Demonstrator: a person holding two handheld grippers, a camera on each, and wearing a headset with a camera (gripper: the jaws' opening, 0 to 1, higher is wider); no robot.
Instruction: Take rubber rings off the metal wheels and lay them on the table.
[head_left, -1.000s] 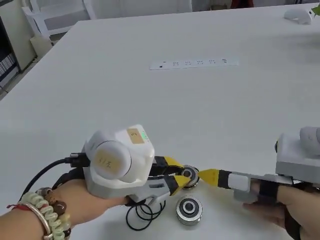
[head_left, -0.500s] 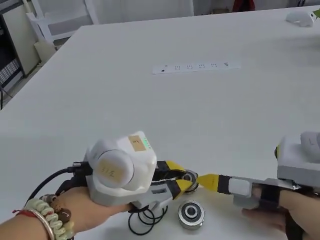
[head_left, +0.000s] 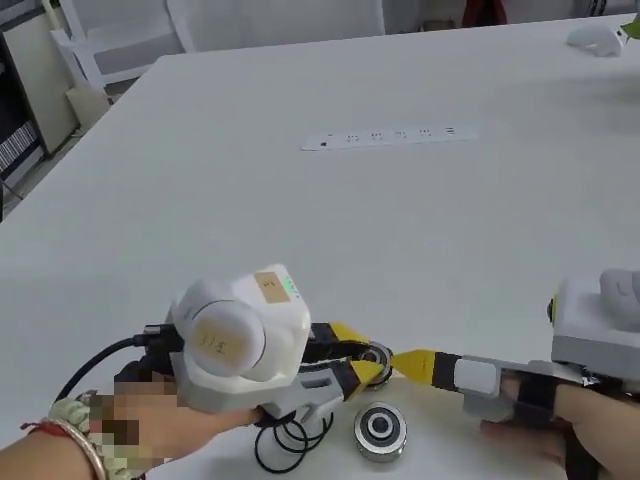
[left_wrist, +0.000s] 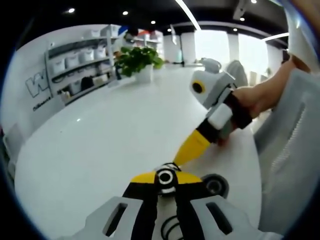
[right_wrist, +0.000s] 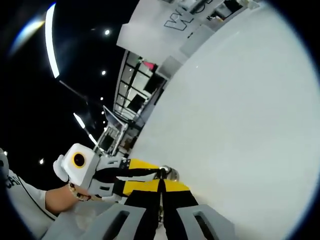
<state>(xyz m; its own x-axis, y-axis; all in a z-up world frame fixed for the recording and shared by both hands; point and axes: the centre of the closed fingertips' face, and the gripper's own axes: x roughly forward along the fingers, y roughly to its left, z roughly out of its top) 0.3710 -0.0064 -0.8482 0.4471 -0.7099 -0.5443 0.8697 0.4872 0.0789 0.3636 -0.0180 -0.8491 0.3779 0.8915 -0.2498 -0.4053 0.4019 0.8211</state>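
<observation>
Head view: the left gripper (head_left: 358, 352) has its yellow-tipped jaws closed on a small silver metal wheel with a dark centre (head_left: 376, 356), held just above the white table (head_left: 300, 230). The right gripper (head_left: 402, 361) comes in from the right, its jaws pressed together into one yellow point, the tip touching that wheel's right side. Whether a ring sits between its jaws cannot be told. A second silver metal wheel (head_left: 380, 428) lies flat on the table just below the two tips. A loose pile of thin black rubber rings (head_left: 290, 436) lies under the left gripper's jaws, beside that wheel. A long white power strip (head_left: 390, 136) lies far beyond both tools. A tan label on the left gripper's white body carries marks too small to read.

Left gripper view: the held wheel shows end-on between its own tips (left_wrist: 165, 178), with the right gripper's yellow point (left_wrist: 192, 147) meeting it from above. The second wheel (left_wrist: 215, 185) sits just right of the jaws and the rings (left_wrist: 172, 229) below them. Past the tools stand a potted green plant (left_wrist: 137, 58) and white shelves of white bins (left_wrist: 75, 65), contents unclear; a large "W" is on the wall beside them.

Right gripper view: its own jaws (right_wrist: 161, 186) run closed to the wheel (right_wrist: 168, 173), with the left gripper (right_wrist: 142, 177) reaching in from the left. Wall lettering far off begins with "W".
</observation>
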